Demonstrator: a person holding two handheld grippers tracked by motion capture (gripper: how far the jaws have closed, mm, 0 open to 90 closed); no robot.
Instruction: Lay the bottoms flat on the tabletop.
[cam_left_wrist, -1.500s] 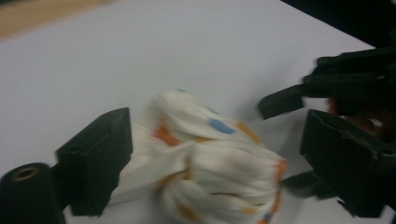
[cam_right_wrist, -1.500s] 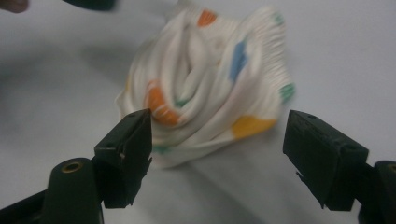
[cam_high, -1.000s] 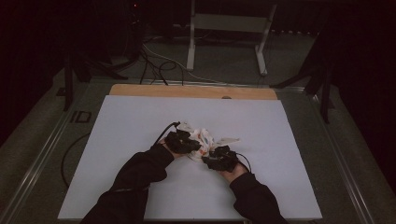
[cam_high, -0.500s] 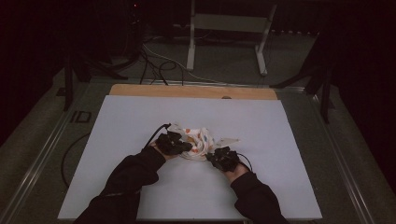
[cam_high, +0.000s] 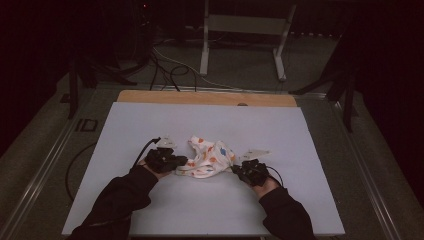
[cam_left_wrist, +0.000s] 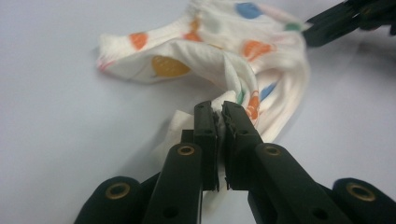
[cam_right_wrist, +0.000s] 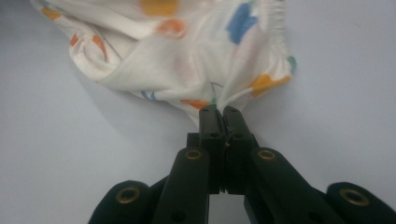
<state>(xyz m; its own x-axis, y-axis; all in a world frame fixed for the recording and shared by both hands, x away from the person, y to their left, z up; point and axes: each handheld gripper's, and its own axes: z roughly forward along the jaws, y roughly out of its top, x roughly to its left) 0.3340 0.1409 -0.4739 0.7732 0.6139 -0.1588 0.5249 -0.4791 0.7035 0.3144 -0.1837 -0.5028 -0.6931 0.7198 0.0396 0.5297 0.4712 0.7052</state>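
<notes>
Left gripper: jaws pinched on a fold at the cloth's left end.
Right gripper: jaws clamped on the cloth's right edge.
Cloth: white with coloured spots, crumpled, lying between both grippers on the table.
Table: pale top, wooden strip along its far edge.

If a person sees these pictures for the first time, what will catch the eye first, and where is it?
The eye goes first to the small white cloth with coloured spots, crumpled near the middle of the pale table. It is the only bright thing in a dark room. Next come the two black grippers on its sides: the left gripper is shut on one edge of the cloth, and the right gripper is shut on the opposite edge.
</notes>
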